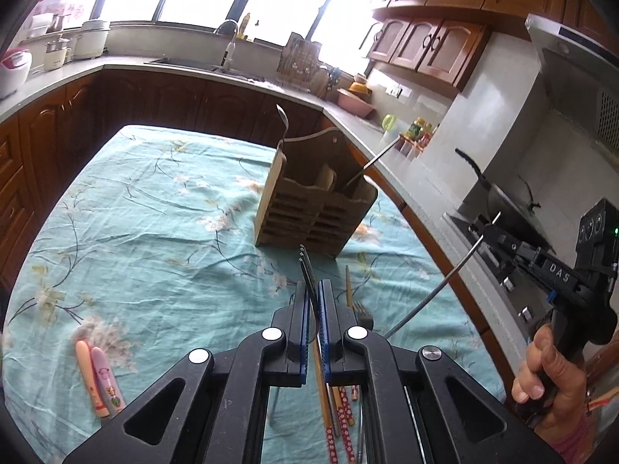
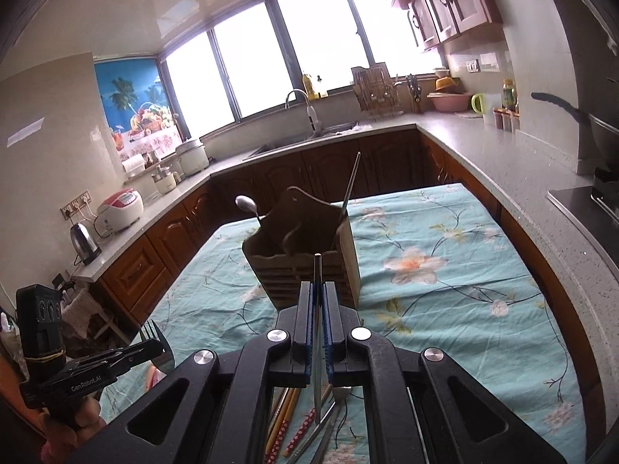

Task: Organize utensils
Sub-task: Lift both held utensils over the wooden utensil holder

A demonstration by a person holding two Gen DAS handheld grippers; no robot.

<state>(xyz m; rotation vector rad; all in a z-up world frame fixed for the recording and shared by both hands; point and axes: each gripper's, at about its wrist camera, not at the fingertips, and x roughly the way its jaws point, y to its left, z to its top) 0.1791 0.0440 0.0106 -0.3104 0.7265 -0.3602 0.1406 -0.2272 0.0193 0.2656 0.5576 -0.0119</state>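
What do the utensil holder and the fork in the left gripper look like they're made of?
Utensil holder: looks like wood or bamboo, matte tan, with visible slats and a scalloped cut edge. Fork: seems to be metal, likely stainless steel, grey and thin with slim tines; its shine is hard to judge here. The left gripper is shut on it.

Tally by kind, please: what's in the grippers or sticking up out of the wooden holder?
Fork, in left gripper: 1
Thin metal utensil, head hidden, in right gripper: 1
Spoon in holder: 1
Straight metal handle in holder: 1
Total: 4
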